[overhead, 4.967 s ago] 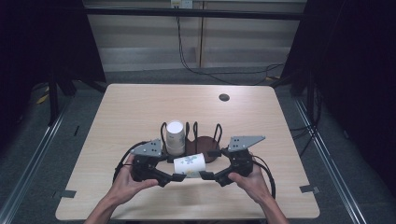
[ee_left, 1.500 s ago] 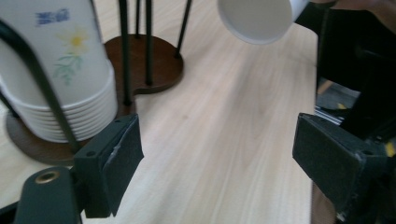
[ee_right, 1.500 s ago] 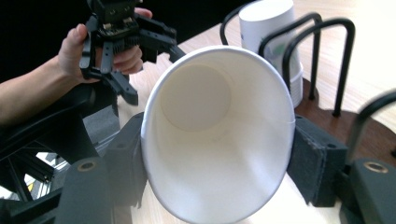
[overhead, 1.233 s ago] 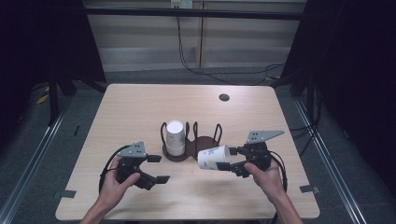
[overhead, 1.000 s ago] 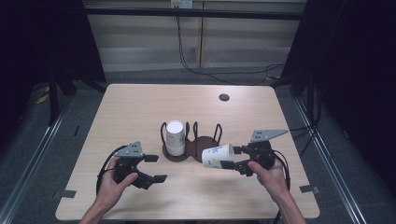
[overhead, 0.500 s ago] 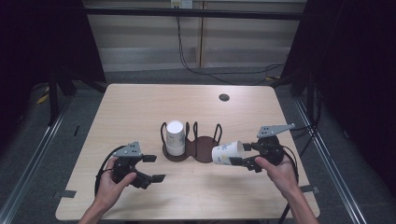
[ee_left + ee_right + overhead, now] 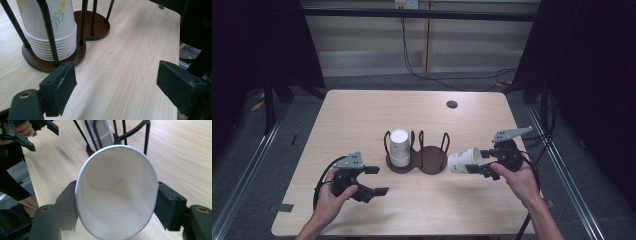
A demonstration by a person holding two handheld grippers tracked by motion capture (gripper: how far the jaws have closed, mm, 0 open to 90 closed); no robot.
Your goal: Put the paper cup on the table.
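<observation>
bare tabletop (image 7: 362,120) lies open ahead of the left gripper (image 7: 372,181), nothing between its spread jaws. just beyond stands the wire cup holder (image 7: 417,152), its near bay blocked by stacked cups (image 7: 399,147). the right gripper (image 7: 477,165), clamped on a paper cup (image 7: 464,160), sits beside the holder's vacant bay; clear wood surrounds it.

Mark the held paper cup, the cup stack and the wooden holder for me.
paper cup (image 7: 117,202), right gripper view, inner wall.
cup stack (image 7: 399,145), high view, side wall.
wooden holder (image 7: 432,161), high view, bare right base.
</observation>
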